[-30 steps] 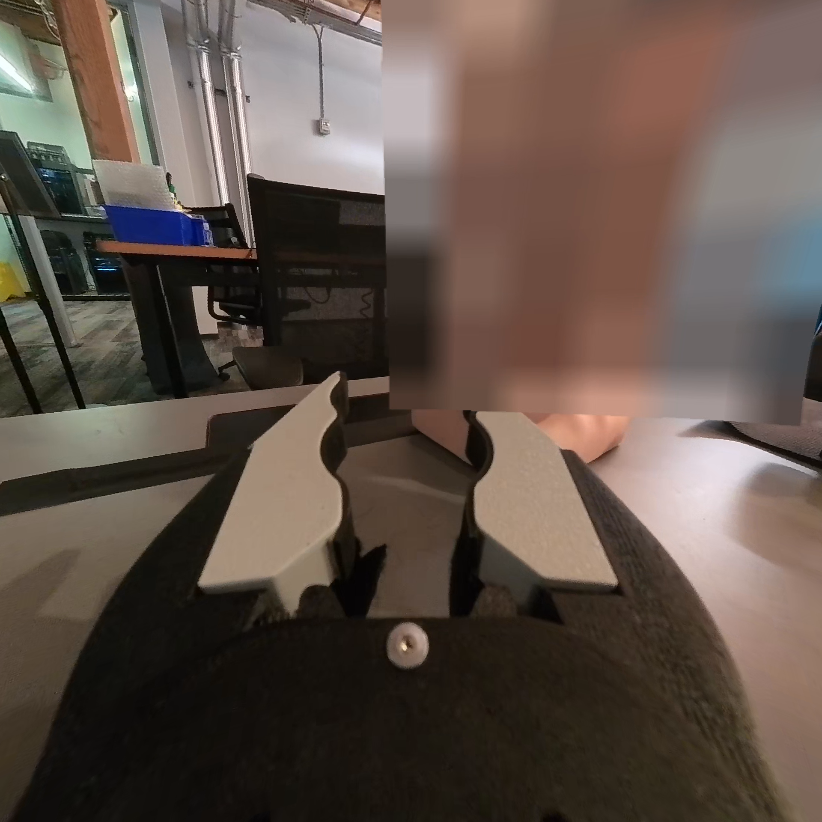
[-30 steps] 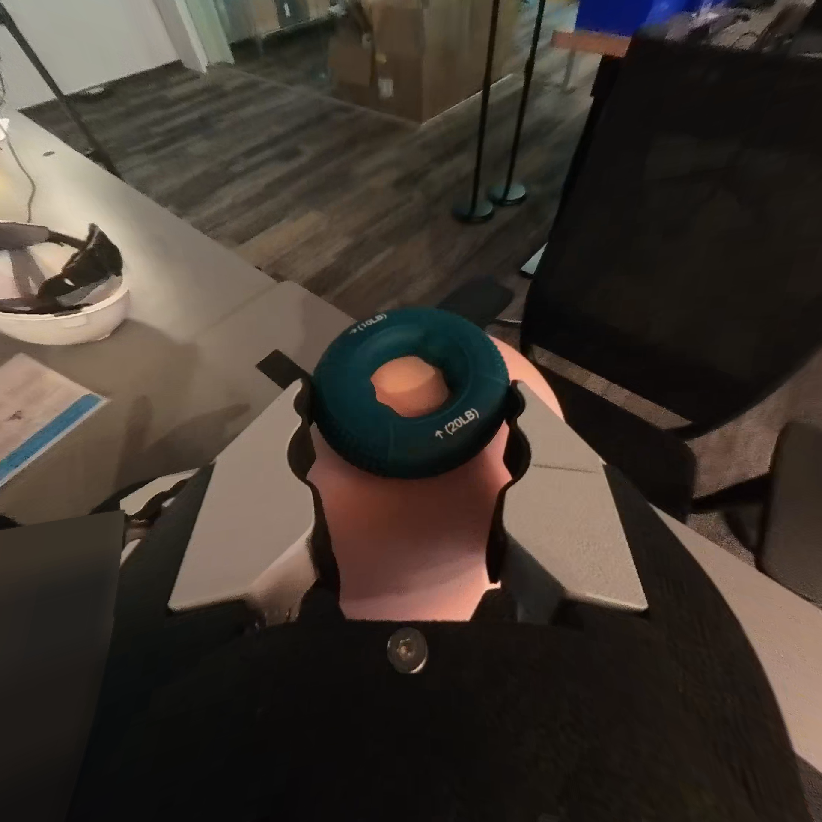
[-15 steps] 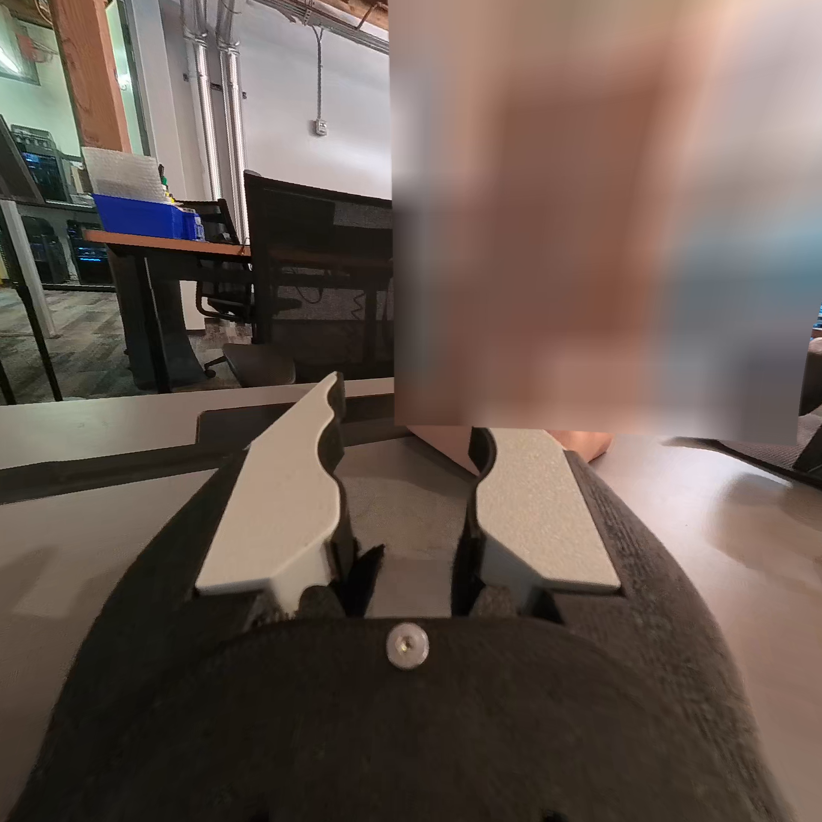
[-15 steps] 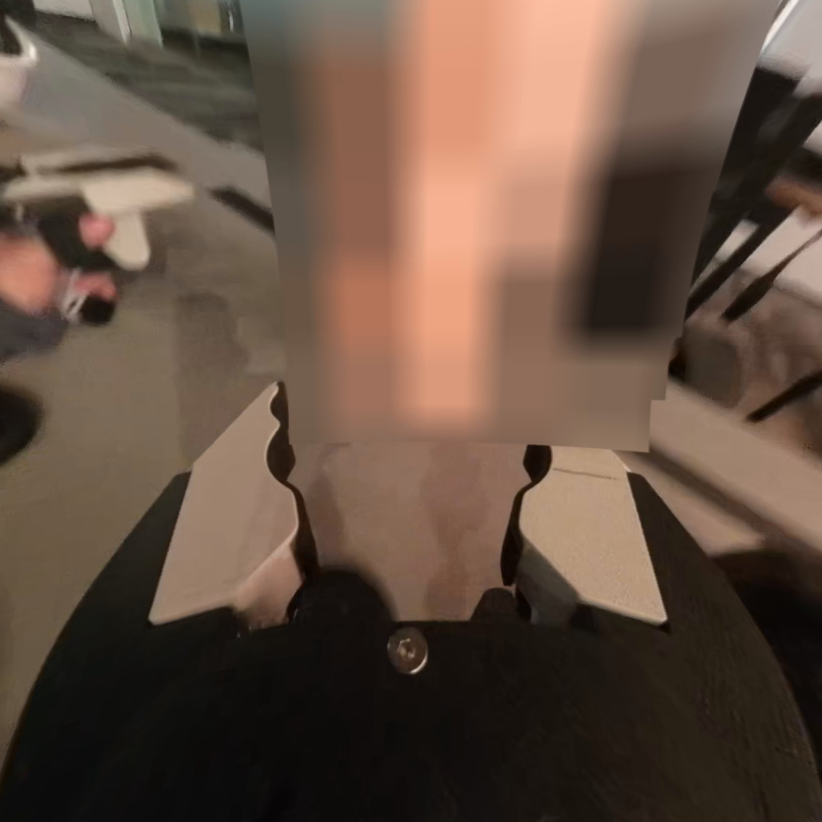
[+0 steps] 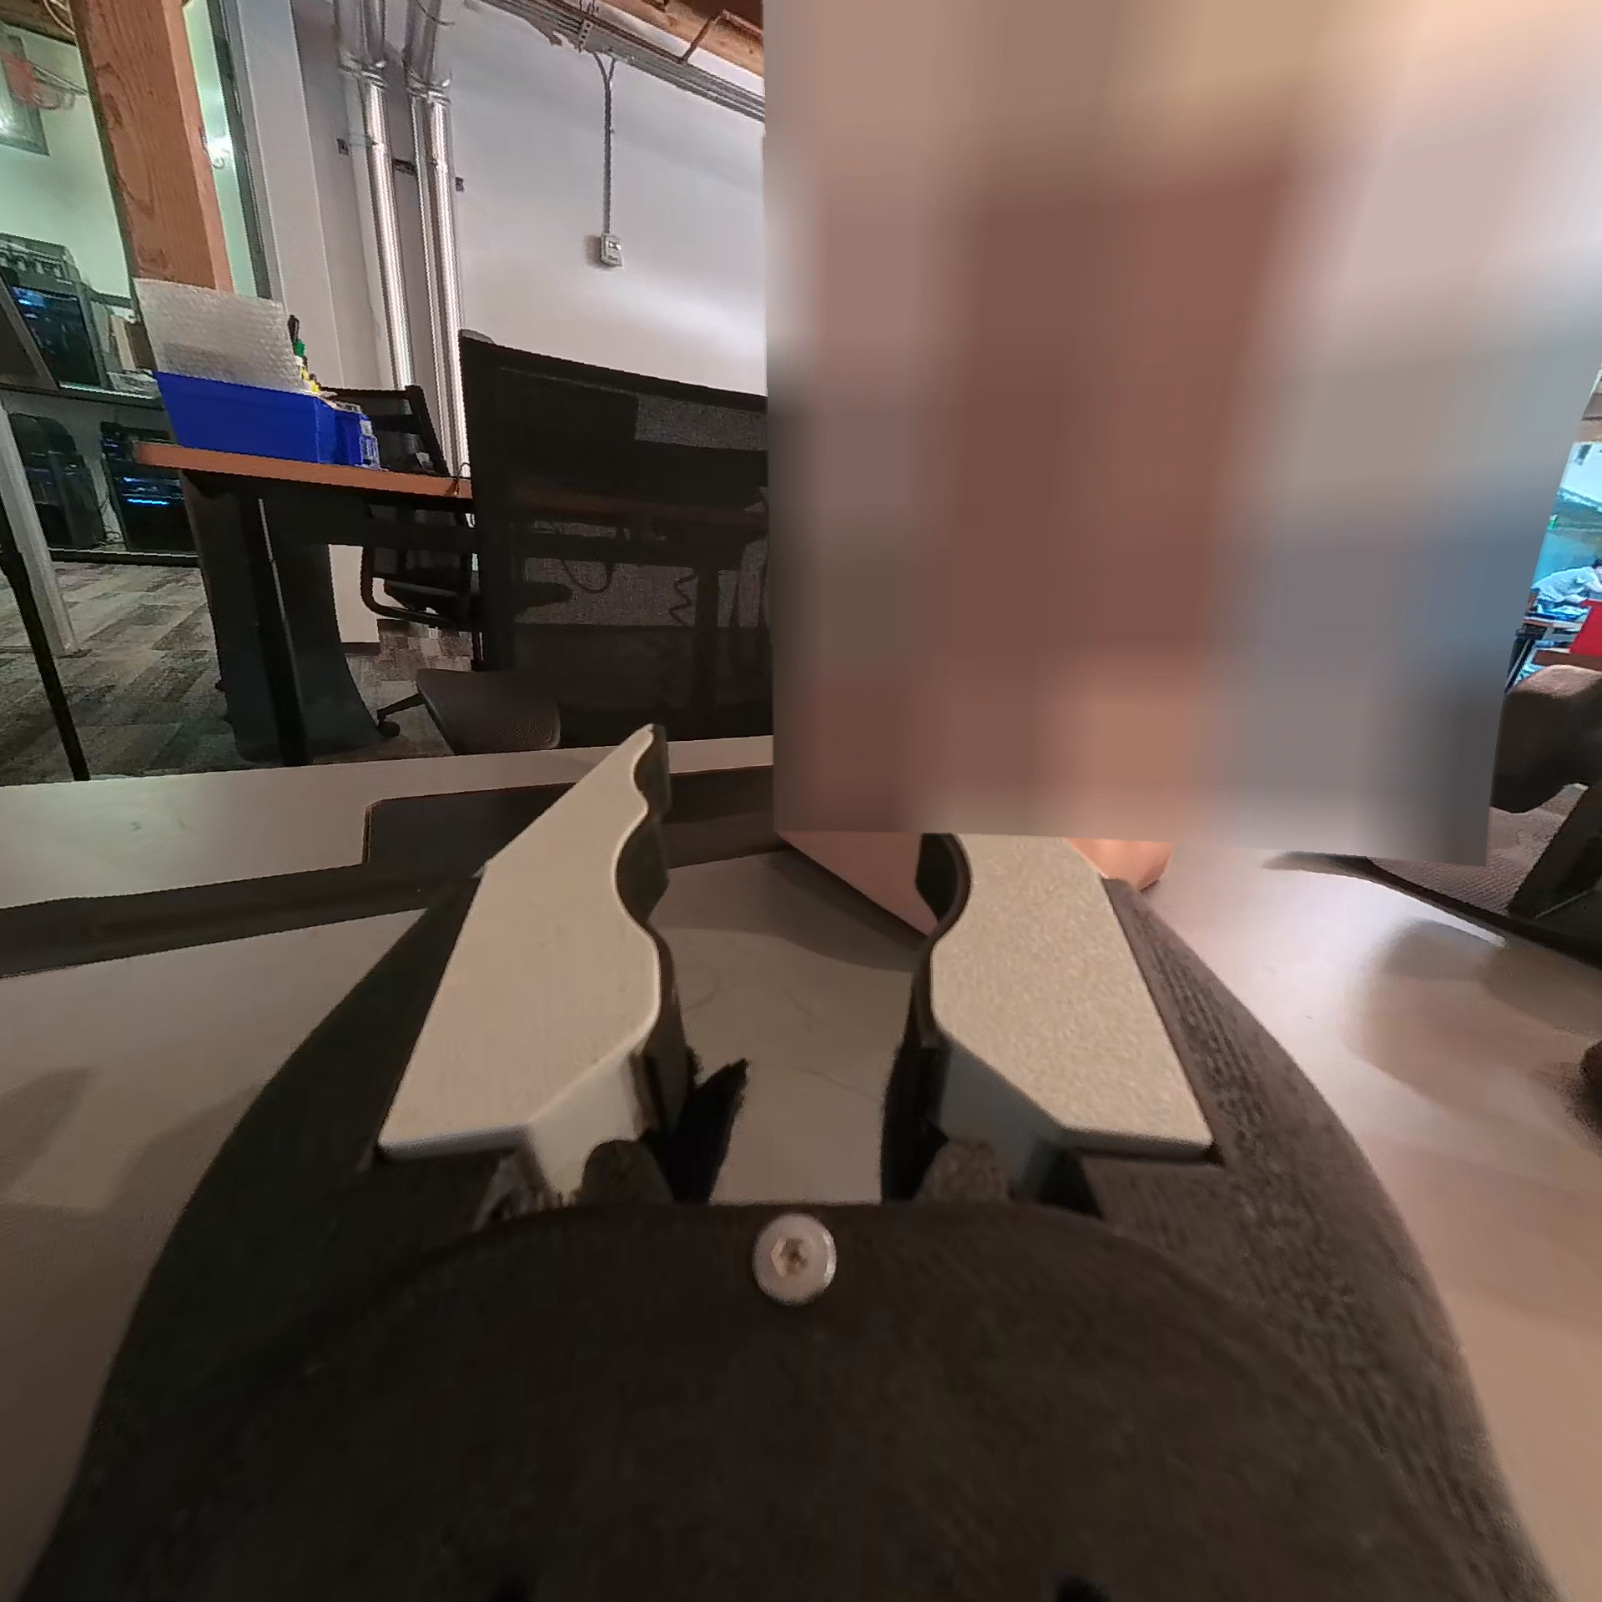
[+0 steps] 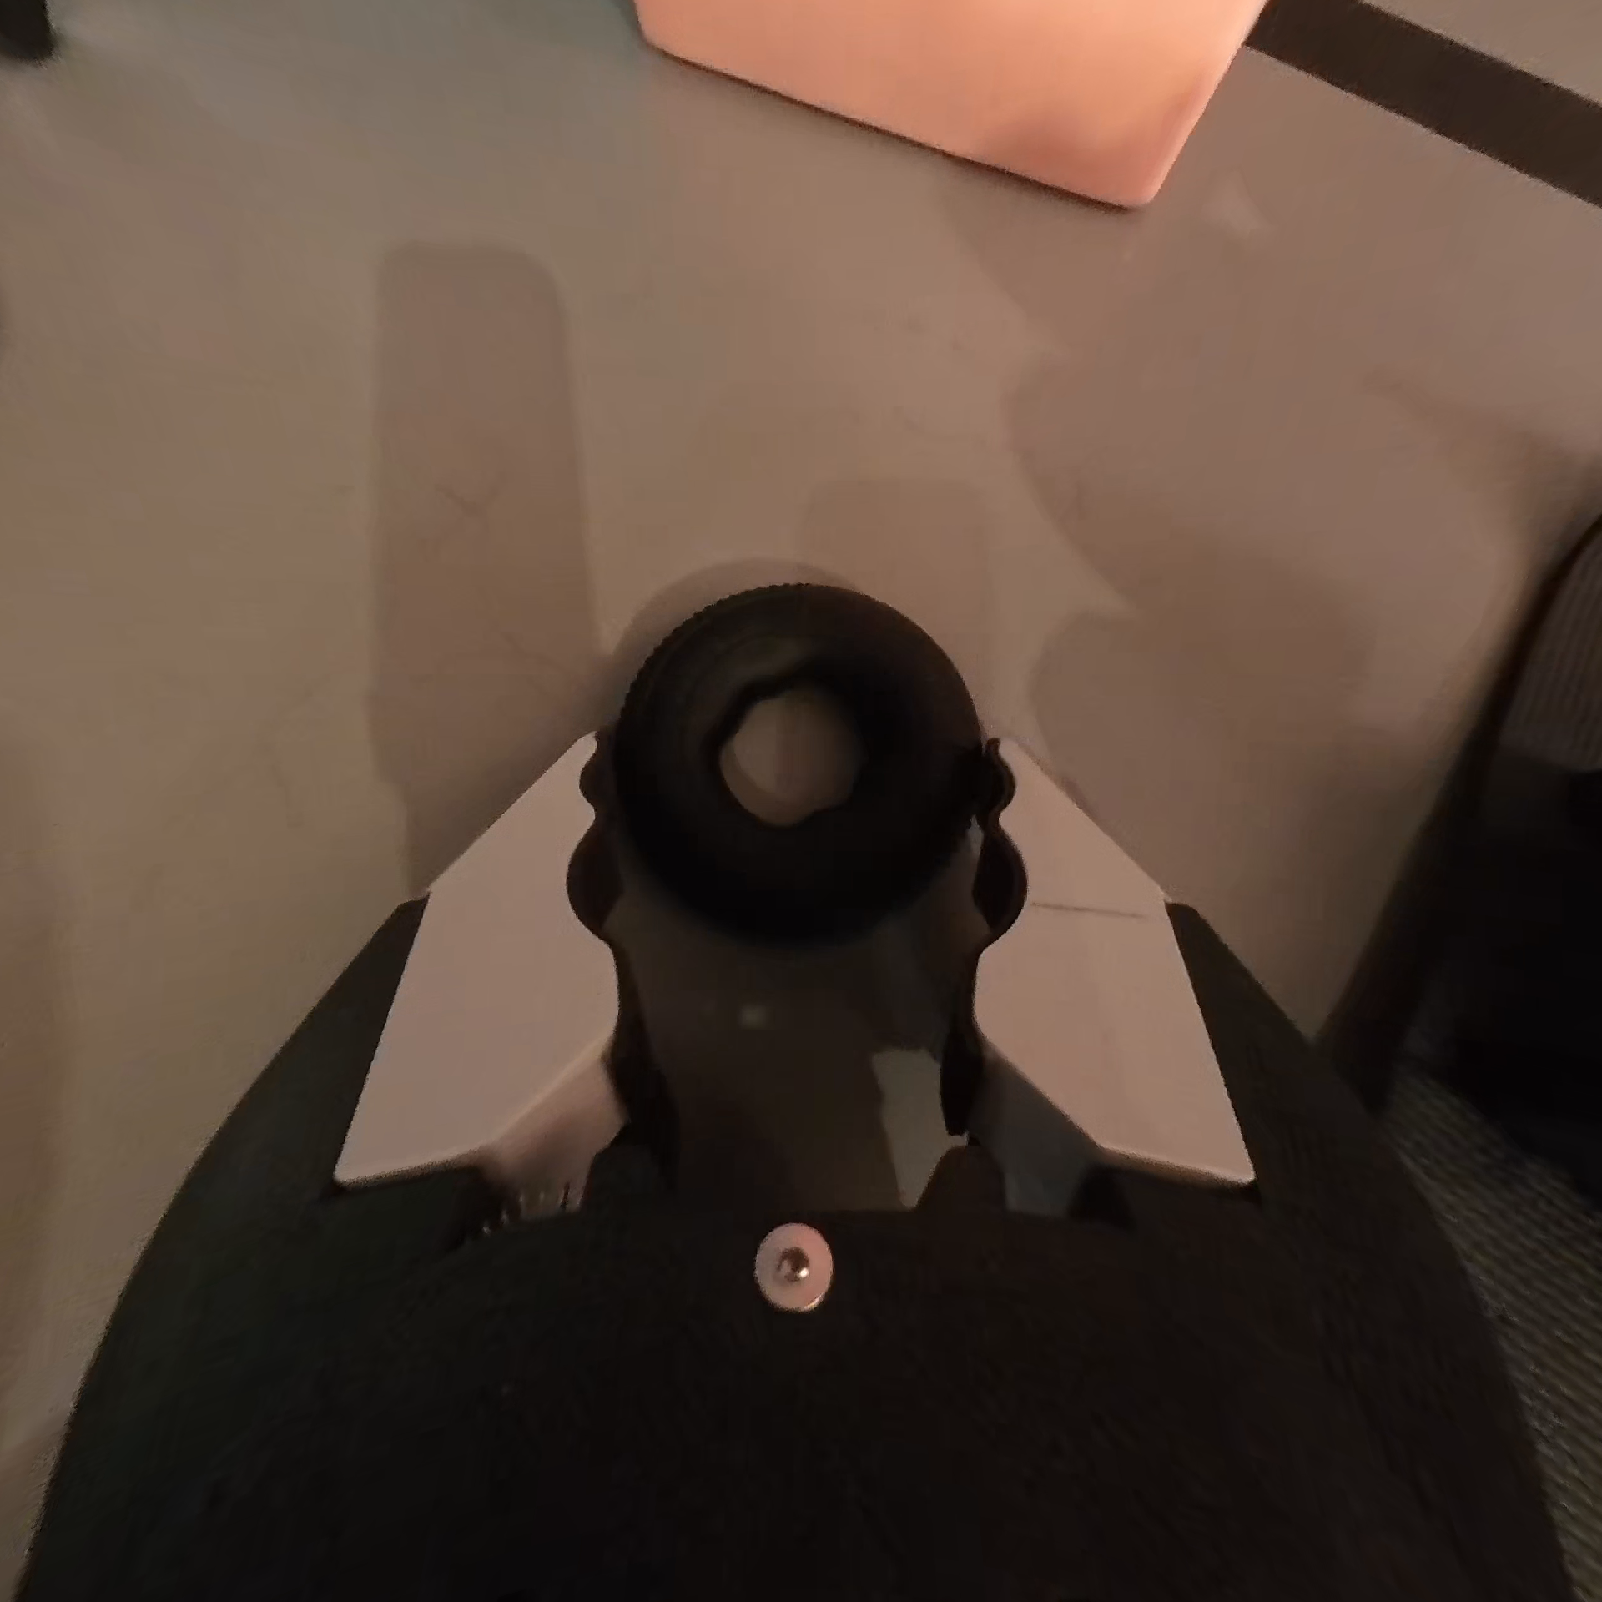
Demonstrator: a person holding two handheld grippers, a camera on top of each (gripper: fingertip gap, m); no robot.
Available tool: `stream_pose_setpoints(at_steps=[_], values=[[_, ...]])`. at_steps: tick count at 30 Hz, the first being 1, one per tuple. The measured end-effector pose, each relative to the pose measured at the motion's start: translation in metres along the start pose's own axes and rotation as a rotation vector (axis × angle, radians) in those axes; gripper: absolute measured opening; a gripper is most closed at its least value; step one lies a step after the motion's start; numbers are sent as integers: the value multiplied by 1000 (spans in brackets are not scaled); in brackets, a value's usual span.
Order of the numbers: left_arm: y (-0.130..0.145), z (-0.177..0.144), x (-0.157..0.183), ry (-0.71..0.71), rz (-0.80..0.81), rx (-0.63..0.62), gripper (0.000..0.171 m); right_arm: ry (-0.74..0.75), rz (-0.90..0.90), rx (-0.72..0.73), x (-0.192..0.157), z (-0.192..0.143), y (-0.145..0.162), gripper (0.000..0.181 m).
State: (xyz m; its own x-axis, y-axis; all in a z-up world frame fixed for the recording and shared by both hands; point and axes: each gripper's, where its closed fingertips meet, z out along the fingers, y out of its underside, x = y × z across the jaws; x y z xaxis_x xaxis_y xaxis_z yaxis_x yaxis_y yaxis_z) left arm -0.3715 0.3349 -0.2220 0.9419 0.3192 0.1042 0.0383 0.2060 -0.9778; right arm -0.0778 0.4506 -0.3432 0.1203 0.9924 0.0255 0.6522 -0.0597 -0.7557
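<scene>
In the left wrist view, we see the left gripper (image 5: 793, 875) low over the grey bench (image 5: 173, 997), its two pale fingers (image 5: 546, 980) spread apart with only bare bench surface between them. Just past the right fingertip, at the centre of the frame, the lower edge of a pink block (image 5: 875, 875) rests on the bench; a mosaic patch covers what is above it. In the upper left of the frame a blue bin (image 5: 251, 420) sits on a wood-topped table (image 5: 329, 472), and a black mesh chair (image 5: 607, 485) stands behind the bench edge.

In the right wrist view, we look down on the bench (image 6: 260, 433). The right gripper (image 6: 797, 780) pinches a dark ribbed ring (image 6: 793, 836) between its fingers (image 6: 485, 1023), each fingertip pressing one side of the ring. The ring sits at the centre of the frame, its hole facing the camera, and we cannot tell whether it touches the bench. At the top of the frame lies the pink block (image 6: 936, 78), well apart from the ring. A dark chair (image 6: 1526, 997) shows at the right edge.
</scene>
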Motion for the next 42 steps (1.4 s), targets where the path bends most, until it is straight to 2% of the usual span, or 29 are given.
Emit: stream_pose_setpoints(at_steps=[3, 5, 7, 8, 10, 12, 14, 16, 18, 21, 24, 28, 33, 35, 37, 38, 40, 42], values=[[0, 0, 0, 0, 3, -3, 55, 5, -19, 8, 0, -1, -1, 83], [0, 0, 0, 0, 2, -3, 55, 64, -115, 40, 2, -3, -8, 83], [0, 0, 0, -2, -1, -2, 55, 106, -196, 106, 3, -8, -31, 82], [1, 0, -1, -3, -3, -3, 55, 121, -234, 164, 6, -13, -52, 82], [1, 1, 0, 0, -6, -5, 54, 167, -314, 289, 20, -33, -115, 82], [1, 2, 0, 2, -7, -6, 55, 211, -350, 442, 37, -61, -197, 81], [1, 1, 1, 3, -4, -5, 55, 188, -365, 596, 40, -89, -283, 81], [1, 1, 1, 6, -3, -3, 55, 143, -383, 672, 38, -106, -357, 82], [1, 1, 2, 10, -2, -5, 55, 102, -381, 619, 40, -101, -413, 82], [1, 1, 2, 12, 3, -6, 55, 10, -287, 445, 51, -71, -459, 82], [2, 2, 3, 16, 8, -10, 55, -55, -209, 262, 57, -43, -465, 82], [2, 2, 4, 19, 11, -11, 55, -84, -197, 89, 56, -24, -447, 82], [2, 3, 3, 18, 0, -11, 55, -97, -173, 68, 56, -20, -442, 82], [2, 2, 3, 18, -4, -9, 55, -99, -167, 84, 55, -20, -442, 83], [2, 3, 3, 19, -4, -10, 55, -59, -168, 143, 56, -27, -444, 111], [2, 3, 3, 19, -4, -12, 55, -43, -184, 220, 51, -38, -448, 119], [2, 3, 3, 21, -3, -14, 55, -69, -287, 449, 18, -68, -450, 116], [3, 3, 4, 22, 2, -16, 55, -149, -464, 567, -36, -81, -415, 107]])
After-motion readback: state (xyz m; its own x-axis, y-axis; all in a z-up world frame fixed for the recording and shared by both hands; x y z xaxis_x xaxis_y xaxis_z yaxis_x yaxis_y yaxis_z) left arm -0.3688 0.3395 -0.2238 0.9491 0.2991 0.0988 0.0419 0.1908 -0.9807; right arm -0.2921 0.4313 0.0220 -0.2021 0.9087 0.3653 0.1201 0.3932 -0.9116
